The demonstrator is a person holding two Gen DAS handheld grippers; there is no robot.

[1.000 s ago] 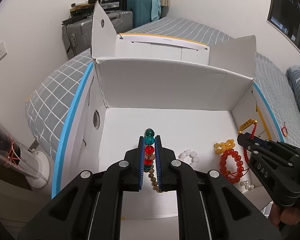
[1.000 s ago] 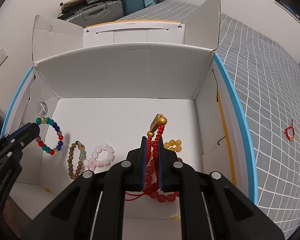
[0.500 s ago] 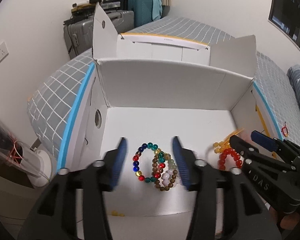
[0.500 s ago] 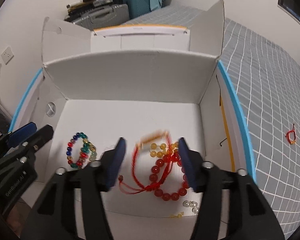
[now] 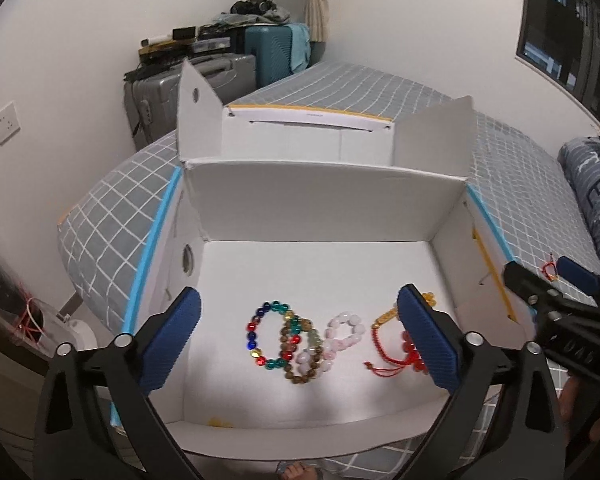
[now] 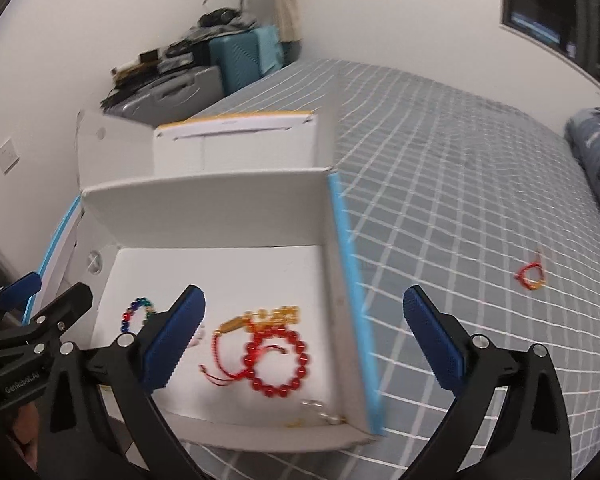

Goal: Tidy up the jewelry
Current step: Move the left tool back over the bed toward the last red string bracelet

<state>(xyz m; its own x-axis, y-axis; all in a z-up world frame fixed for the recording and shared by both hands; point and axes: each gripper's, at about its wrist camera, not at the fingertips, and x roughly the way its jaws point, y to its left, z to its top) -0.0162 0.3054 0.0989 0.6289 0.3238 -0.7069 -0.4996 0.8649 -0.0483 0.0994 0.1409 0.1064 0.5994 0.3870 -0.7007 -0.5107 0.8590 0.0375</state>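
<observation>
A white open box [image 5: 320, 196] stands on the bed. On its floor lie a multicoloured bead bracelet [image 5: 262, 338], a brown bead bracelet [image 5: 300, 360], a pink bead bracelet [image 5: 346, 338] and a red cord bracelet with gold beads [image 5: 384, 354]. The right wrist view shows the red cord bracelet [image 6: 230, 344] beside a red bead bracelet [image 6: 278, 362]. My left gripper [image 5: 300, 340] is open and empty above the box's near side. My right gripper [image 6: 304, 340] is open and empty, over the box's right wall. A small red bracelet [image 6: 531, 274] lies on the bed to the right.
The grey checked bed [image 6: 460, 184] spreads to the right. Suitcases [image 5: 220, 76] stand against the far wall. A folded dark quilt [image 5: 596, 184] lies at the far right. A lidded bin with red wire [image 5: 24, 320] stands low at the left.
Both grippers opened and let their bracelets drop onto the box floor, then pulled back. The right gripper has swung to the right, toward the bed.
</observation>
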